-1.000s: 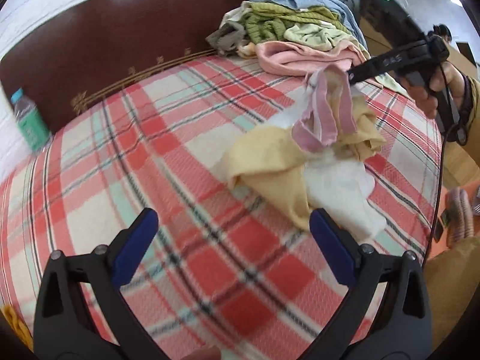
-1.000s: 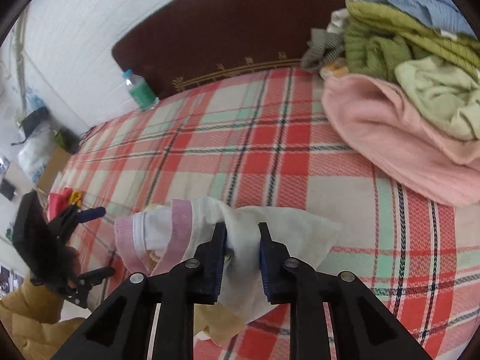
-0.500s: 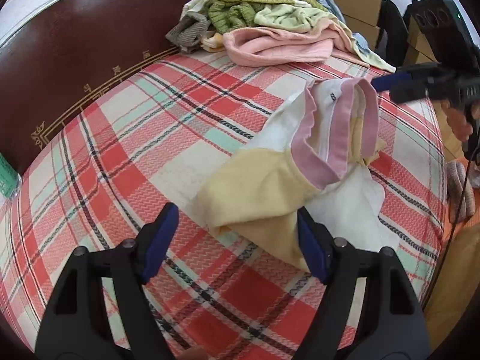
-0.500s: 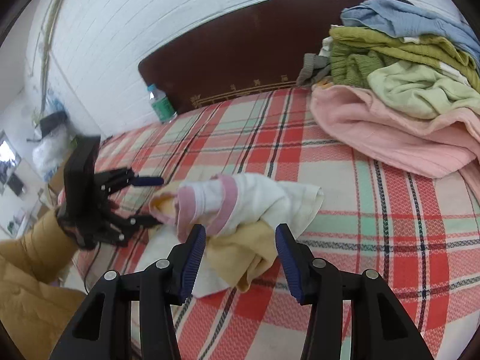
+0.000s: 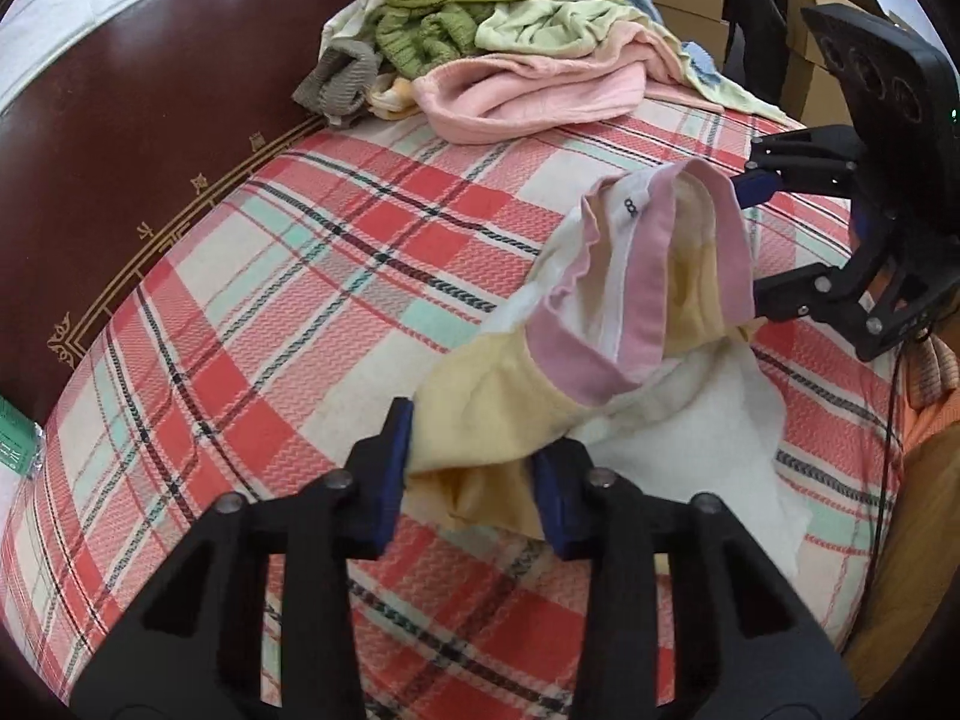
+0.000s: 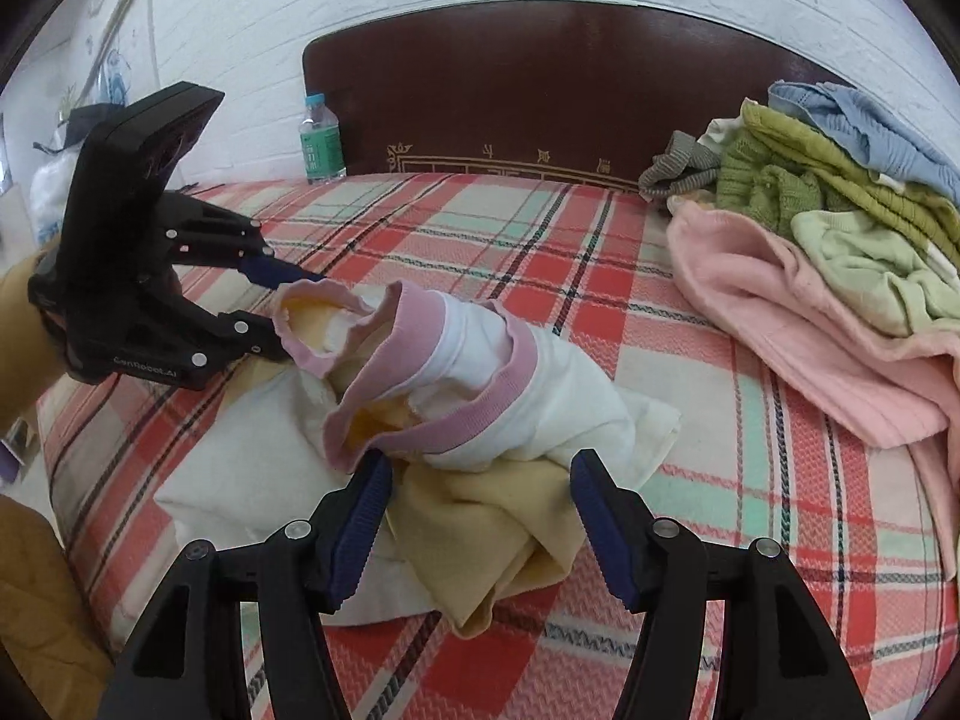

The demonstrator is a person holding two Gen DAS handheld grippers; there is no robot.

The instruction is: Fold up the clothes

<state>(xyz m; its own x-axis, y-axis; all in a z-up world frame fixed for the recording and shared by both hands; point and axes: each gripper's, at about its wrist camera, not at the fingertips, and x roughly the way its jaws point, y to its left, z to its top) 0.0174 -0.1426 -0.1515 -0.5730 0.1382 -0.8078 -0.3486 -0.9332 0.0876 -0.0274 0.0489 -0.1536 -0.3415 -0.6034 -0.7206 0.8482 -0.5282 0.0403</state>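
Note:
A crumpled yellow and white garment with pink ribbed trim (image 5: 606, 324) lies bunched on the plaid bedspread (image 5: 288, 276); it also shows in the right wrist view (image 6: 480, 396). My left gripper (image 5: 474, 480) is open, its blue pads either side of the yellow edge of the garment. My right gripper (image 6: 480, 516) is open around the yellow folds at the garment's other side. Each gripper shows in the other's view, the right (image 5: 759, 240) and the left (image 6: 267, 306), jaws apart at the pink trim.
A pile of unfolded clothes (image 5: 528, 42), pink, green and blue, sits against the dark wooden headboard (image 6: 540, 102). A water bottle (image 6: 321, 144) stands at the far corner. Cardboard boxes (image 5: 690, 6) stand beyond the bed. The bed edge falls away to the right in the left wrist view.
My right gripper let go of the garment and opened, and the garment dropped onto the bed. My left gripper moved forward until its open jaws straddle the yellow edge.

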